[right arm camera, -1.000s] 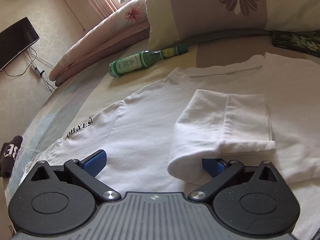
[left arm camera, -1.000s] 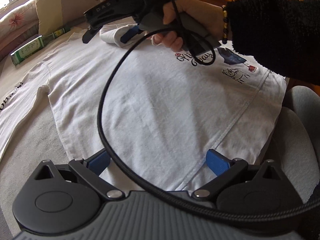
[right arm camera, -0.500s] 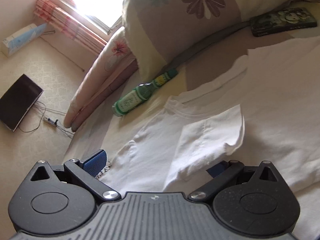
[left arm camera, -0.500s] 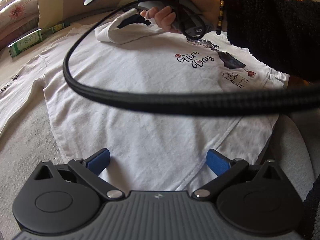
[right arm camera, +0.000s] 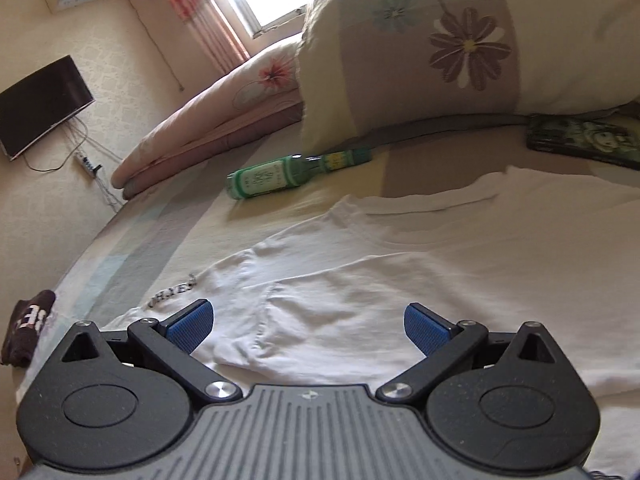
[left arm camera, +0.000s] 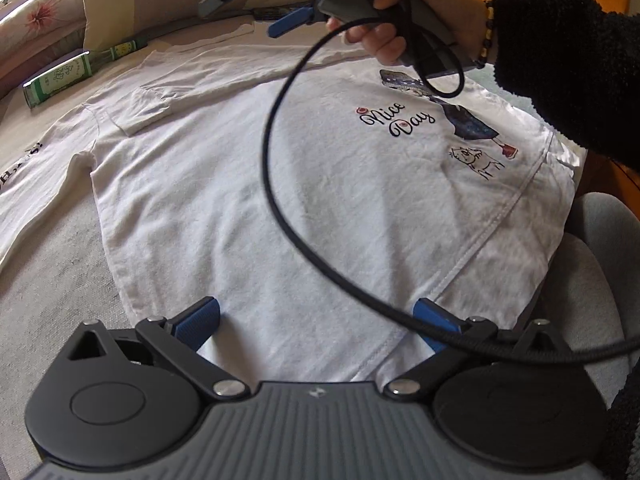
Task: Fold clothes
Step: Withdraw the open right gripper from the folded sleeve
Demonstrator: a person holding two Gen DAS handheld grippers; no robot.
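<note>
A white T-shirt with a "Nice Day" print lies flat on the bed, partly folded, one side laid over along a seam. Its folded-in sleeve rests on the body near the shoulder and also shows in the right wrist view. My left gripper is open and empty over the shirt's hem. My right gripper is open and empty, held above the sleeve; in the left wrist view it hangs above the shirt's collar end, with its black cable looping across the view.
A green bottle lies on the bed beside the shirt's shoulder, below floral pillows. A dark phone-like object lies at the far right. Another white garment with black lettering lies left of the shirt. A dark cloth sits at the bed's edge.
My right gripper has let go of the sleeve, which now lies flat on the shirt, and has lifted up and away. My left gripper has stayed at the hem.
</note>
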